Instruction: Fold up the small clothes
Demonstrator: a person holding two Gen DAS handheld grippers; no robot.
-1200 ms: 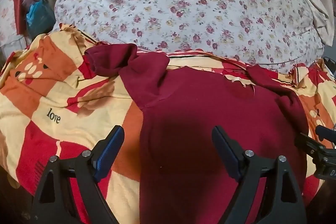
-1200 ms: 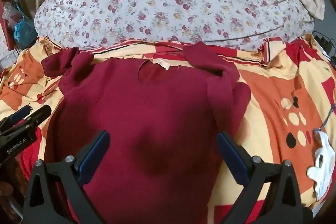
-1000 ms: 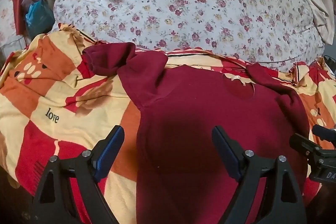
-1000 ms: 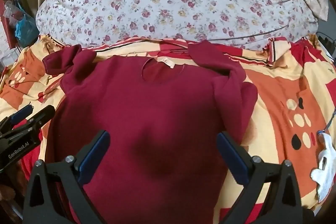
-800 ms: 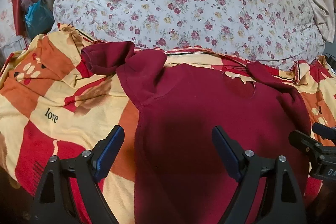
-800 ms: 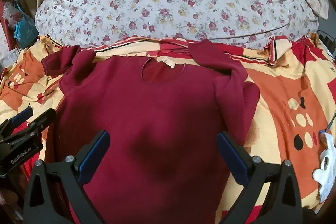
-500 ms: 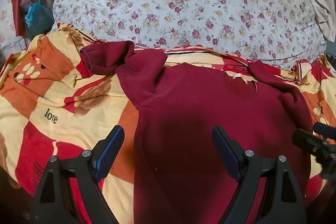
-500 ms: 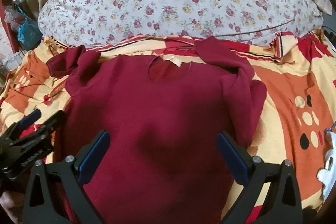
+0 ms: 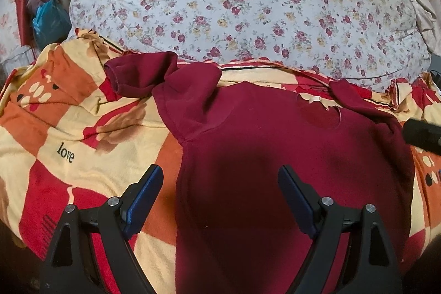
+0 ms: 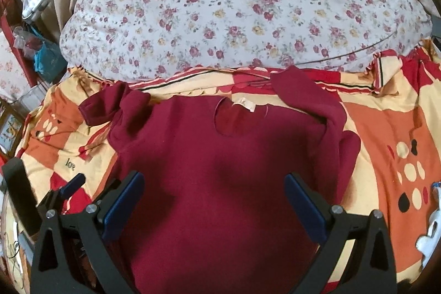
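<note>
Grippers first, nearest the cameras: the left hand-held gripper (image 9: 220,183) and the right hand-held gripper (image 10: 215,197) both hung wide open and empty over the lower body of a maroon sweater (image 10: 220,170). Over the last second the right one had lifted and drawn back, so more of the garment showed; folding looked not yet begun. The sweater lay flat on a patterned blanket (image 9: 69,128), sleeves bunched at both shoulders. Bare blanket lay on either side; beyond the collar, a floral quilt (image 10: 248,13) closed off the far edge.
</note>
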